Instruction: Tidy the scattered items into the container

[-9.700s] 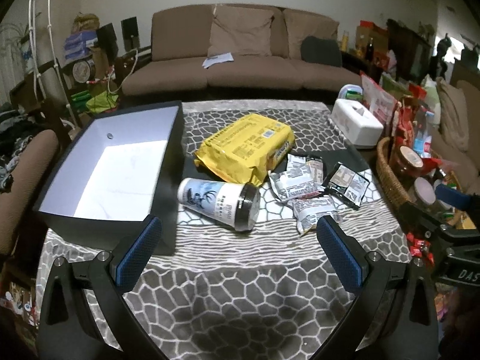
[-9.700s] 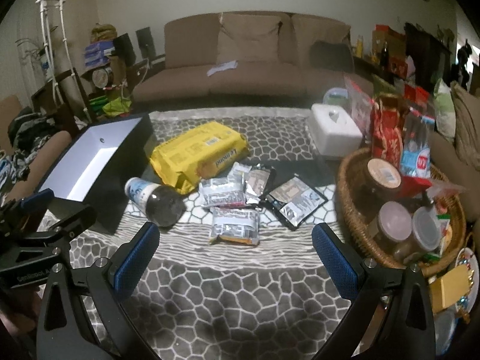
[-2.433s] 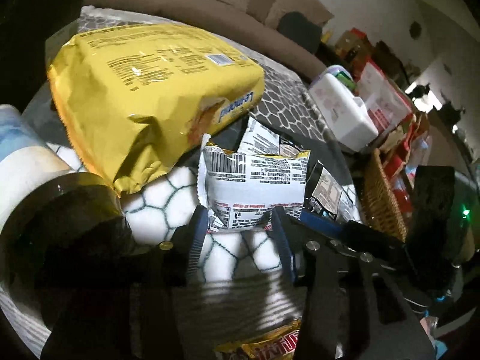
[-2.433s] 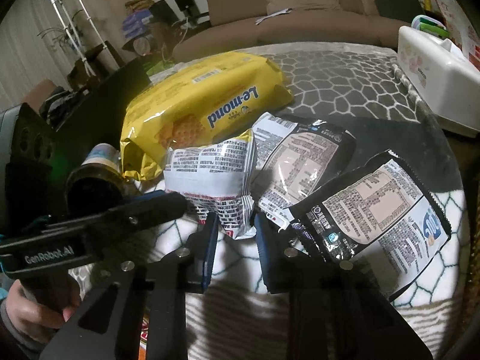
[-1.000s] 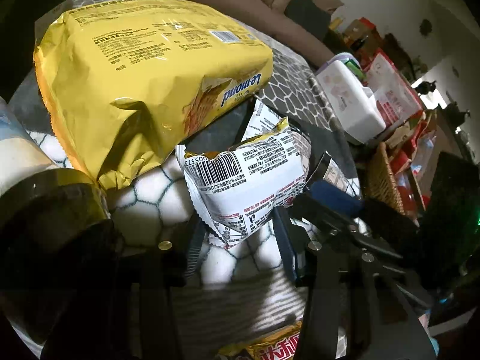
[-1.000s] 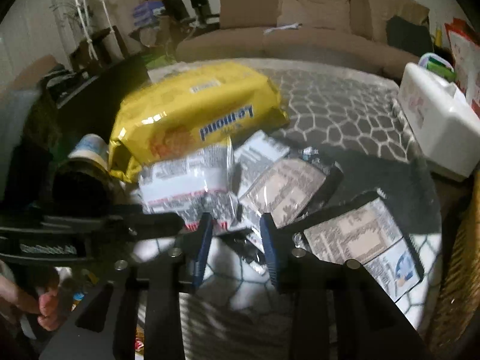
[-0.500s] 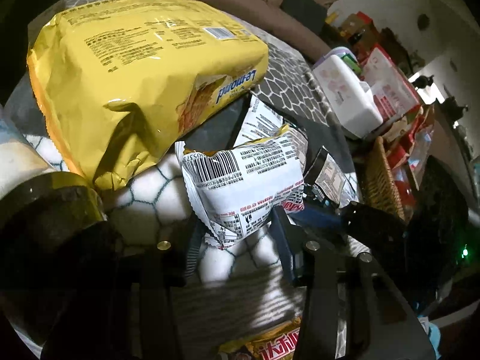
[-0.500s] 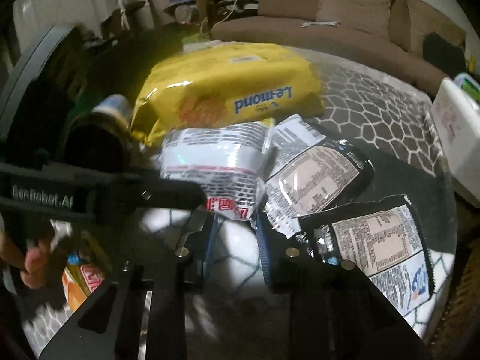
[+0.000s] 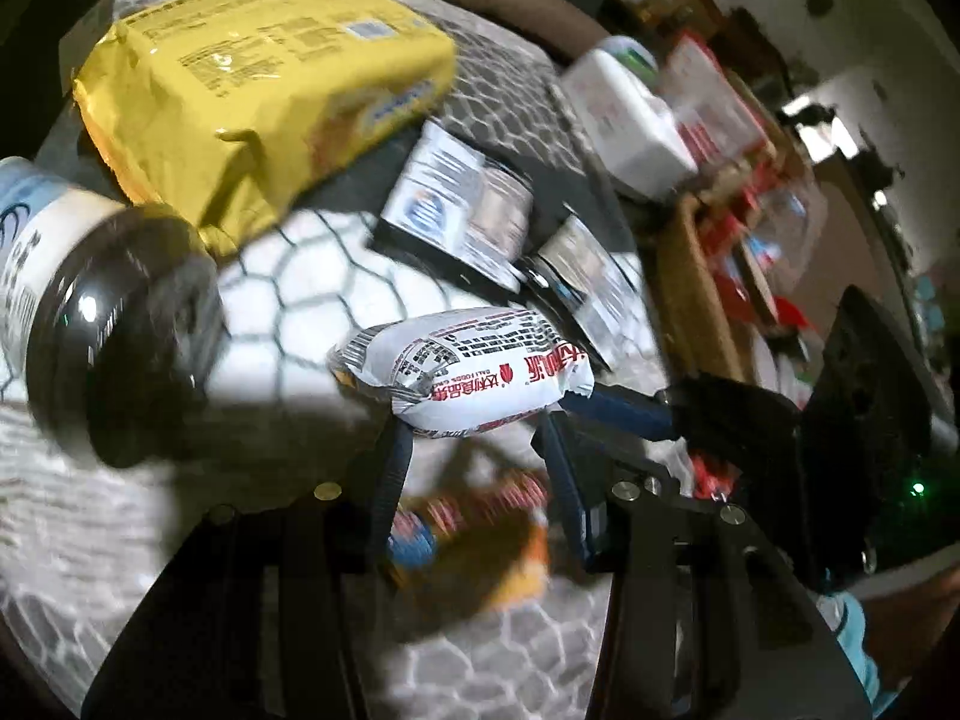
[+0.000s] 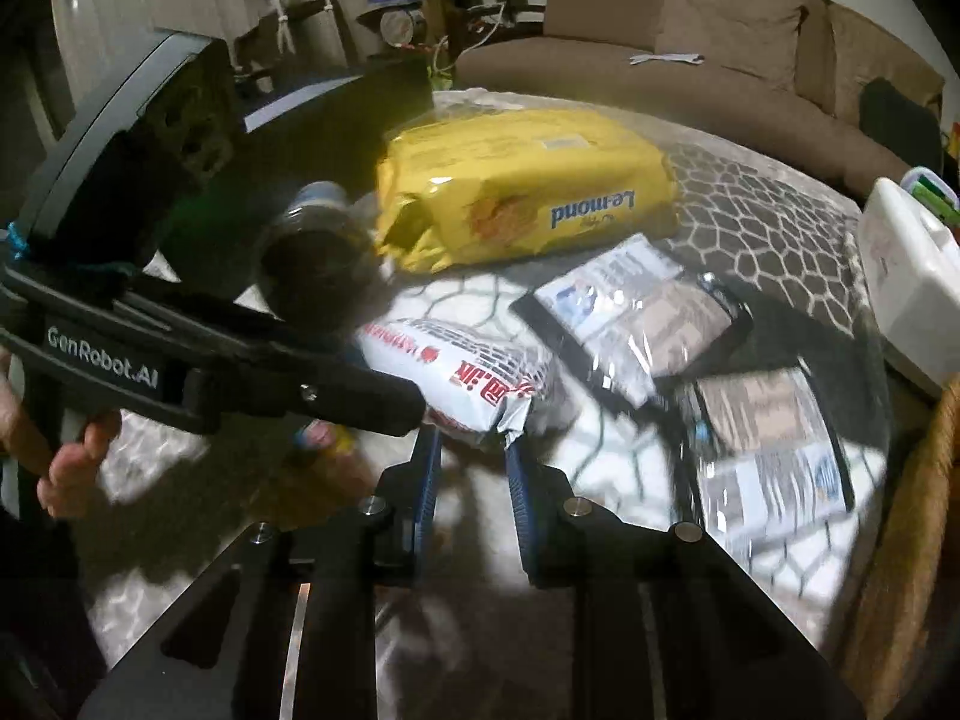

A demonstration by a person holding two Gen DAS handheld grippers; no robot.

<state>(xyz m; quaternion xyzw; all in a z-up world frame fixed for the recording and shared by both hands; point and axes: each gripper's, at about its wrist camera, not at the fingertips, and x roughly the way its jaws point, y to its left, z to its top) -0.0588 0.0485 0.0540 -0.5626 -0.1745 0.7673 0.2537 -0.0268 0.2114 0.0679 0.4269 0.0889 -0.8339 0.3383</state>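
Note:
Both grippers hold one white snack packet (image 9: 474, 378) with red print, lifted above the patterned cloth. My left gripper (image 9: 477, 438) is shut on its lower edge. My right gripper (image 10: 471, 444) is shut on its crimped end (image 10: 474, 384). A big yellow Le-mond bag (image 9: 258, 84) lies behind, also in the right wrist view (image 10: 528, 198). A jar with a dark lid (image 9: 108, 324) lies on its side at left. Two dark-edged sachets (image 10: 636, 324) lie to the right. The dark box container (image 10: 336, 120) stands at far left.
An orange snack packet (image 9: 480, 534) lies on the cloth under the held packet. A white tissue box (image 10: 912, 264) and a wicker basket (image 9: 690, 288) of goods stand at the right. A brown sofa (image 10: 690, 60) runs behind the table.
The white packet has been lifted off the cloth and tipped flat, held by both grippers. Both views have swung and blurred; the sachets beneath it are now uncovered.

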